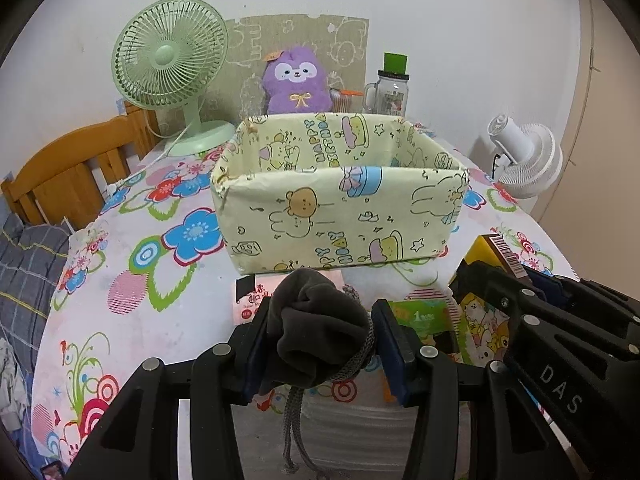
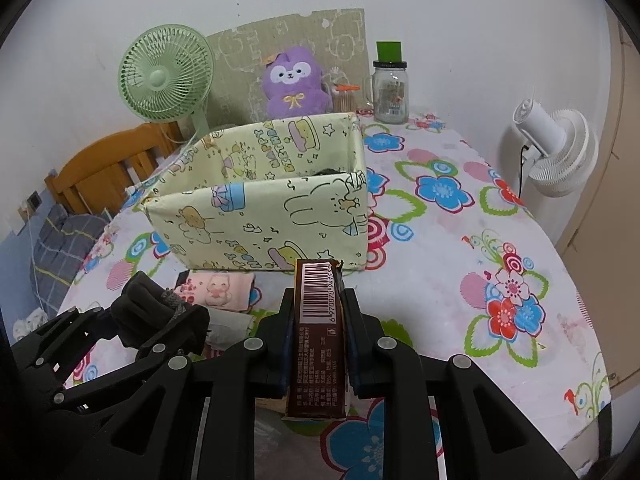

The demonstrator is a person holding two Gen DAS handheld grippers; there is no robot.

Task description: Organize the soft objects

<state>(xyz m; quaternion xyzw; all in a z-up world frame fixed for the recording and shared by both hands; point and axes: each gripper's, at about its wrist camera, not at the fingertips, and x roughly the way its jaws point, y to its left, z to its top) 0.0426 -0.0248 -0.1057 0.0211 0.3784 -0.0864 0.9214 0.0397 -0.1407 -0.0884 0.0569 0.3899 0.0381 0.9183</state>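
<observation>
My left gripper (image 1: 322,314) is shut on a dark grey drawstring cloth pouch (image 1: 320,332), whose cord hangs down between the fingers. A pale yellow cartoon-print box (image 1: 320,208) stands open-topped just beyond it on the floral tablecloth (image 1: 140,280). My right gripper (image 2: 318,294) is shut on a brown snack packet (image 2: 318,340) with a barcode, held upright in front of the box (image 2: 248,216). In the right wrist view the left gripper (image 2: 160,312) with the pouch (image 2: 144,300) sits at lower left. In the left wrist view the right gripper (image 1: 504,288) and packet (image 1: 494,250) sit at right.
A pink packet (image 2: 218,290) and colourful cartoon packets (image 1: 476,320) lie on the table before the box. Behind the box stand a green fan (image 1: 172,60), a purple plush toy (image 1: 296,84) and a glass jar (image 1: 390,94). A white fan (image 2: 556,152) is at right, wooden furniture (image 1: 68,176) at left.
</observation>
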